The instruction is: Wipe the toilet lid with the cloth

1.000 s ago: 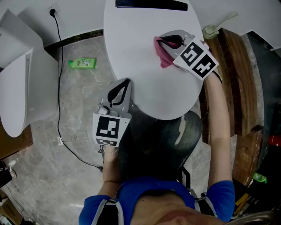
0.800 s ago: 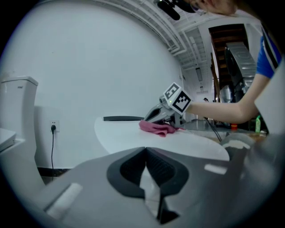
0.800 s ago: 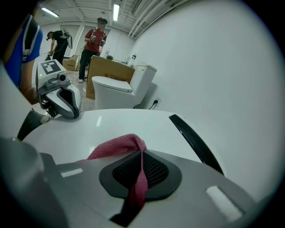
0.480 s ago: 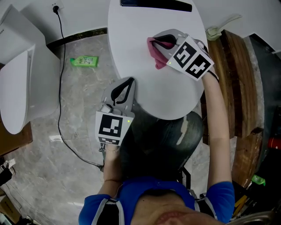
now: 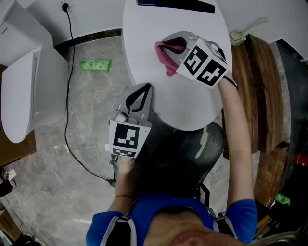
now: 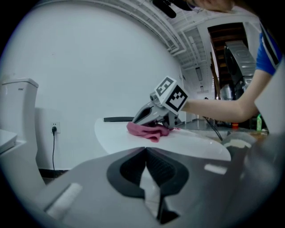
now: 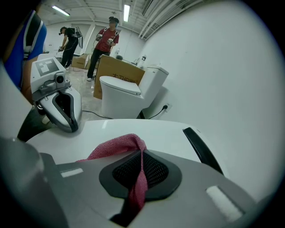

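Head view, starting at the left: a second white toilet (image 5: 21, 81) stands against the wall, and a black power cord (image 5: 66, 96) runs from a wall socket (image 5: 67, 6) down across the marbled floor (image 5: 62, 192). A small green packet (image 5: 95, 64) lies on that floor, between the second toilet and the one being worked on. Next comes the left gripper (image 5: 140, 93), held low with its tips right at the near-left rim of the toilet lid (image 5: 192, 101); whether it touches the rim cannot be told. Its own view shows the two jaws pressed together with nothing between them, pointing across the lid toward the other gripper. The lid is closed, white and oval, with a black strip (image 5: 175, 5) across its far end. The pink cloth (image 5: 166, 60) lies bunched on the lid's upper middle part, one end trailing toward the person. The right gripper (image 5: 166, 45) reaches in from the right over the lid with its tips at the cloth. In the right gripper view its jaws are clamped on a twisted fold of the cloth, and the rest of the fabric drapes forward onto the white surface. Further right, past the lid's edge, dark wooden boards (image 5: 257, 96) lie along the floor. The right gripper view also shows a cardboard box (image 7: 116, 71) behind the second toilet and two people (image 7: 106, 42) standing far back in the room.
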Demonstrator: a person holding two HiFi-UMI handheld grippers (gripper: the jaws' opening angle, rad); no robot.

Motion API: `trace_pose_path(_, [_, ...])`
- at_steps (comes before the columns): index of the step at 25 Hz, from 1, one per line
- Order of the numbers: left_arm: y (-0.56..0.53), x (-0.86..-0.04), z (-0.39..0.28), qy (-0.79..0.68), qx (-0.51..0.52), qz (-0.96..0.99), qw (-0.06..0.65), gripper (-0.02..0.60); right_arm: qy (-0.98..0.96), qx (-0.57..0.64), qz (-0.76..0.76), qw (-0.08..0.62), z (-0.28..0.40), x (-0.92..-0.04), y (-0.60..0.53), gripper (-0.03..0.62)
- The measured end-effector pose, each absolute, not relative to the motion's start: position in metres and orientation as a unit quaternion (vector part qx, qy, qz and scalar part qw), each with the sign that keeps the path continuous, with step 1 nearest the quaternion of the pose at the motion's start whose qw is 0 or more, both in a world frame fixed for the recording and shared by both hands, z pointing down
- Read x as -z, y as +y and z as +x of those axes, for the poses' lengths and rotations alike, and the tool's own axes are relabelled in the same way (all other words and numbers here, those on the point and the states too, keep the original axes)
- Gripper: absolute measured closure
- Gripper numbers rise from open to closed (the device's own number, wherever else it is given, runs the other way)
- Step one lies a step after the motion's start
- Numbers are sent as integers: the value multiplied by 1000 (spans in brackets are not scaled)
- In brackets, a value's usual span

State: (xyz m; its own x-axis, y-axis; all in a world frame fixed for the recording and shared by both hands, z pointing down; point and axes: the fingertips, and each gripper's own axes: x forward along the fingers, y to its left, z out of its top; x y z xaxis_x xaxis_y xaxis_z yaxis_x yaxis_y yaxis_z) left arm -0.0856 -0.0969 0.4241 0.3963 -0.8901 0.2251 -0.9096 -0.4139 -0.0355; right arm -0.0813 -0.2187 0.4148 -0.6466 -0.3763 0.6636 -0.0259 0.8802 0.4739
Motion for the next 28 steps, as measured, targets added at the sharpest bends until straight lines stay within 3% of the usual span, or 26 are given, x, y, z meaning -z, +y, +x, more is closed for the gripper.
trace_pose_path(28, [-71,-427,-78,-520,-111,845,62,578,-874,258,60,408,-140,-419,-187,586])
